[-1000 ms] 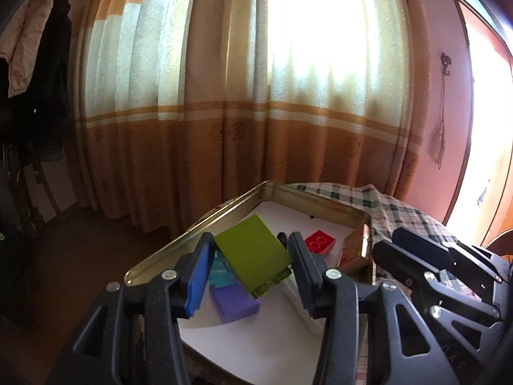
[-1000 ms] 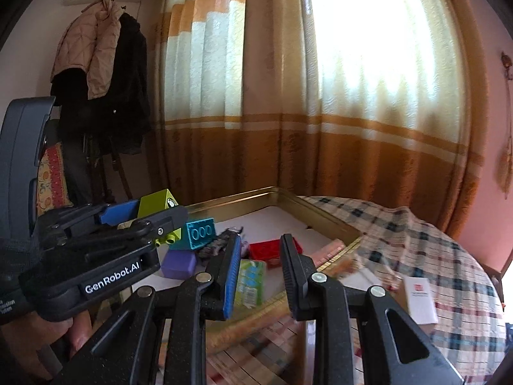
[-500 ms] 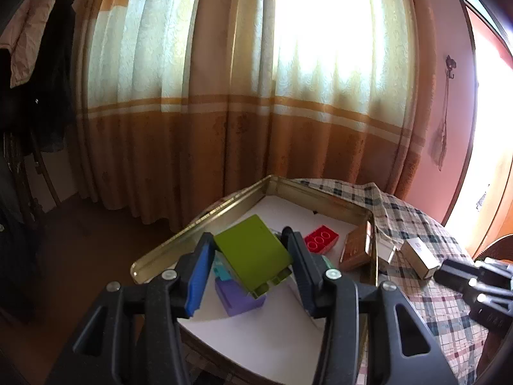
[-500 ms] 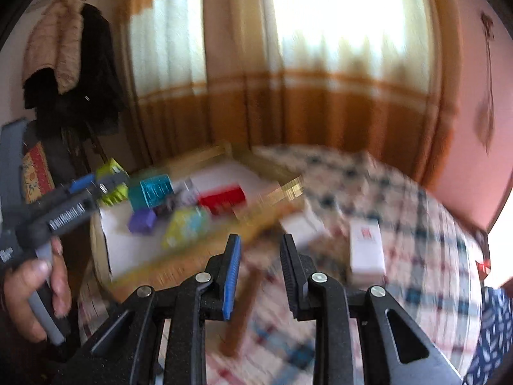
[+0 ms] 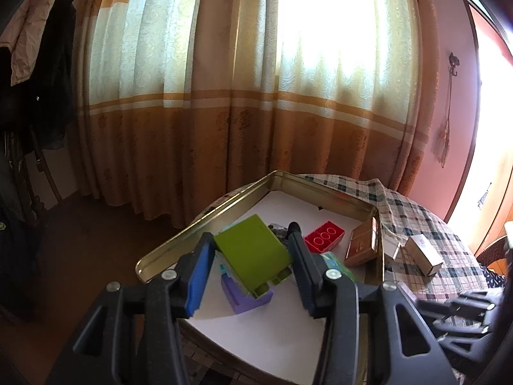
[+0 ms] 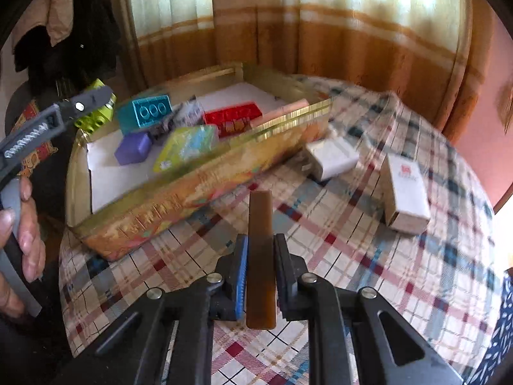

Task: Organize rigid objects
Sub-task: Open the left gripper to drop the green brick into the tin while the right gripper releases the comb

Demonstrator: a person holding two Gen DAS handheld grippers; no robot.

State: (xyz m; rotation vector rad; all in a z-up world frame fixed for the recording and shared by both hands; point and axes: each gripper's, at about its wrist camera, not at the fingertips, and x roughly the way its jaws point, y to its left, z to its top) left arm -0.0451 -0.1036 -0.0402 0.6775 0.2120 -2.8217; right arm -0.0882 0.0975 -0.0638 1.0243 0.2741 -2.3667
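room: a round table covered by a checked cloth point(image 6: 368, 256) is seen before orange-and-cream striped curtains point(image 5: 256, 96); coats are hung at the far left.
container: a shallow gold metal tin with a white paper lining point(image 6: 198, 189) is set at the table's left edge.
left claw: the left gripper point(image 5: 251, 256) is held above the tin's near-left corner, its jaws closed against a flat lime-green plastic brick point(image 5: 253, 256), which is carried tilted and clear of the lining.
right claw: the right gripper point(image 6: 259, 279) is narrowed onto a slim brown rectangular bar point(image 6: 260, 256), held on edge over the cloth near the table's front edge, just outside the tin's long wall.
in the tin: a purple block point(image 6: 133, 147), a teal studded brick point(image 6: 146, 112), a red studded brick point(image 6: 231, 118) and a yellow-green packet point(image 6: 186, 147) are gathered toward the left end.
on the cloth: two white cartons point(image 6: 405, 192) are left near the table's right edge.
handling: the bar is judged stiff and light, possibly slick on its broad faces; a hold at mid-length across those faces is advised, so that swinging is avoided. the brick is judged hard, hollow and light, best taken across its flat sides.
blur: finer detail in the right view is lost to motion.
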